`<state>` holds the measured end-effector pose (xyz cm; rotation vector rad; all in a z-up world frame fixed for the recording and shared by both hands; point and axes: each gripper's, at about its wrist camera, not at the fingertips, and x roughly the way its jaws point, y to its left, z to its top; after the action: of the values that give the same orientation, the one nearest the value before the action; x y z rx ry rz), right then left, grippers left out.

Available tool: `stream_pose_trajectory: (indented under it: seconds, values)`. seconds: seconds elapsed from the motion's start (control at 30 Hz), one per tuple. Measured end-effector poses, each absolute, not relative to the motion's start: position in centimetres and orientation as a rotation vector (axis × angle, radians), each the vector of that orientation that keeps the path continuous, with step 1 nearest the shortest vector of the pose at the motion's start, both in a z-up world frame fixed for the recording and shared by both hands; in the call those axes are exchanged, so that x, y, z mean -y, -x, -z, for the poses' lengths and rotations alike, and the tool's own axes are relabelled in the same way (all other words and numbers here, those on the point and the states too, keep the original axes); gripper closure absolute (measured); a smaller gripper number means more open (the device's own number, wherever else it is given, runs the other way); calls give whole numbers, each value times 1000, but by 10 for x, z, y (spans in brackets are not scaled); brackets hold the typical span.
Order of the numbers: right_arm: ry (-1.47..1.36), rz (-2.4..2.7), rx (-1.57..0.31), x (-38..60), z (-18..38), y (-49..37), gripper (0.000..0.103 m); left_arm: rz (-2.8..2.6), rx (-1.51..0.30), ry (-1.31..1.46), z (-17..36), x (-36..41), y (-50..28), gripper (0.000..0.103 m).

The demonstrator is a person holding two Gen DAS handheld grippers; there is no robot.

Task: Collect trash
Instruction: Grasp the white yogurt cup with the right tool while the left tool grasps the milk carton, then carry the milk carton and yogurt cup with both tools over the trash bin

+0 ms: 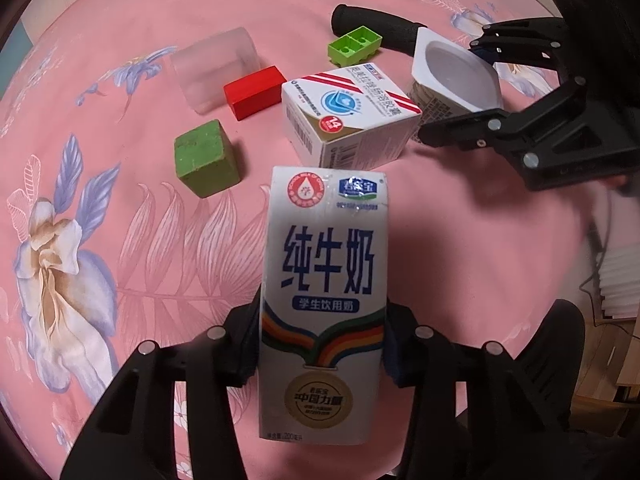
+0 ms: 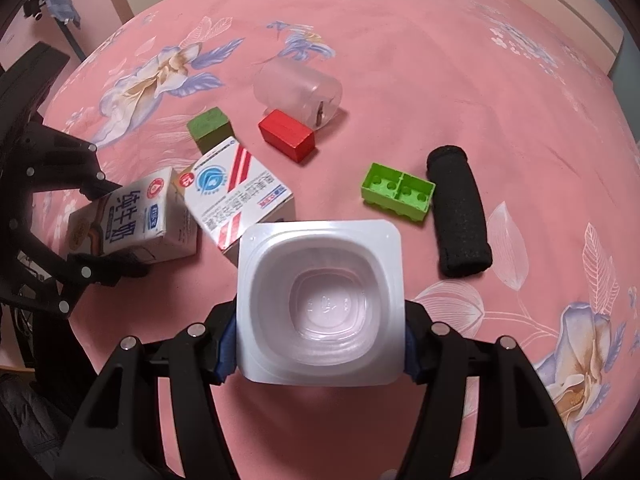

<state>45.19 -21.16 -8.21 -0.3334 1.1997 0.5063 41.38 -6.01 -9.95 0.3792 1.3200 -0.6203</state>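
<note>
Left wrist view showed the left gripper [image 1: 322, 354] with its fingers clamped on the sides of a white milk carton [image 1: 326, 280], which stood upright on the pink floral bedsheet [image 1: 120, 80]. Just behind the carton lay a medicine box [image 1: 348, 120], with a green cube [image 1: 206, 164] to its left, a red block [image 1: 254, 92] and a frosted plastic container [image 1: 216, 68] farther back. The right gripper [image 1: 486, 80] was at the upper right, its fingers clamped on a white plastic cup [image 1: 456, 76].

In the right wrist view, the right gripper [image 2: 320, 344] pressed both sides of the cup [image 2: 320, 304], whose open mouth faced the camera. A green toy brick [image 2: 400, 192] lay touching a black foam grip [image 2: 458, 210] to the right. The milk carton [image 2: 128, 216] stood at left, touching the medicine box [image 2: 236, 192], held by the left gripper [image 2: 108, 224].
</note>
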Motion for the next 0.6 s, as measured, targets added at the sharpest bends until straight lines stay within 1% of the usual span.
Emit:
stream_pose_trajectory:
  seconds: [0.6]
  values:
    - [404, -569, -1183, 207, 73, -430, 41, 634, -1220, -496, 84, 79, -371, 53]
